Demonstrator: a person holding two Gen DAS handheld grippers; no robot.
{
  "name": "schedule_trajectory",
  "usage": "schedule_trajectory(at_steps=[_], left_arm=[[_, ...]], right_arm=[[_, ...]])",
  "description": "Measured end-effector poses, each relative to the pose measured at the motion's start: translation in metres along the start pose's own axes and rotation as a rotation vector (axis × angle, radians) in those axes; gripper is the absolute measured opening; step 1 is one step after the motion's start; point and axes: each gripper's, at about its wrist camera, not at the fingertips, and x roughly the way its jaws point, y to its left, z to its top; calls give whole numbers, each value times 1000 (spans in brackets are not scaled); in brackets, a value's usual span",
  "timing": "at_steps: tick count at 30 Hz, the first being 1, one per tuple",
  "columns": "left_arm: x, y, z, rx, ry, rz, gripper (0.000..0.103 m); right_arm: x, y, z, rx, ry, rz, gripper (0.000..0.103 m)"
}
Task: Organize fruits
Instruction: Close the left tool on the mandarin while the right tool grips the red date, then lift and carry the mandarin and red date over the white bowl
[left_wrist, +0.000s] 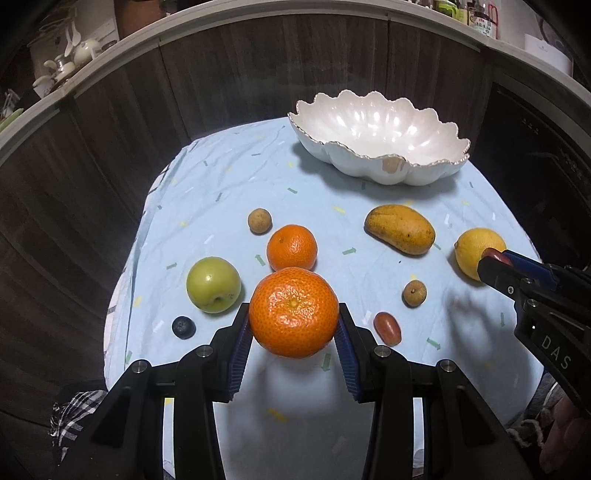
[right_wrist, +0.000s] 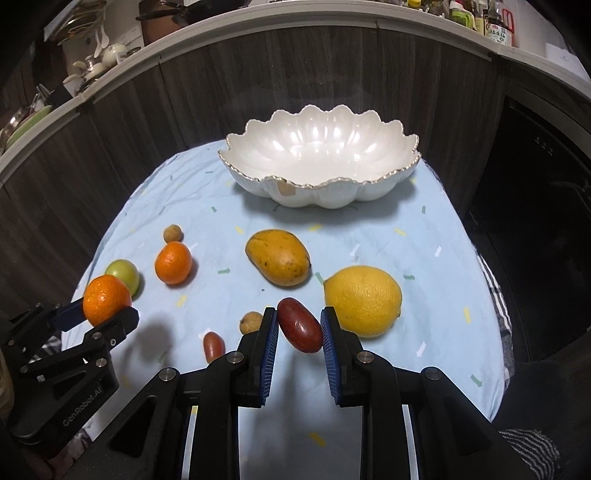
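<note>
My left gripper (left_wrist: 294, 325) is shut on a large mandarin (left_wrist: 293, 312) and holds it above the cloth; the pair also shows in the right wrist view (right_wrist: 107, 299). My right gripper (right_wrist: 299, 325) is shut on a dark red oblong fruit (right_wrist: 299, 325), lifted off the cloth; in the left wrist view this gripper (left_wrist: 493, 258) sits in front of the lemon (left_wrist: 476, 251). An empty white scalloped bowl (left_wrist: 380, 162) (right_wrist: 317, 184) stands at the back. On the cloth lie a second mandarin (left_wrist: 291, 247), a green apple (left_wrist: 213, 284), a mango (left_wrist: 399, 229) and the lemon (right_wrist: 362, 299).
Small fruits lie on the light blue cloth (left_wrist: 221, 177): two brown longans (left_wrist: 259, 220) (left_wrist: 414, 292), a blueberry (left_wrist: 183, 327) and a second red oblong fruit (left_wrist: 387, 328). Dark wood cabinet fronts (left_wrist: 110, 147) stand behind the table. The table edge drops off at left and right.
</note>
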Motion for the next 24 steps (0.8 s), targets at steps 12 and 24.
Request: schedule_trajectory(at_steps=[12,24], left_arm=[[-17,7,30,-34,-56,22,42],[-21,4,68,-46,-109,22,42]], right_arm=[[-10,0,38,-36,-70,4,25],[-9,-11,72,-7,-113,8,25]])
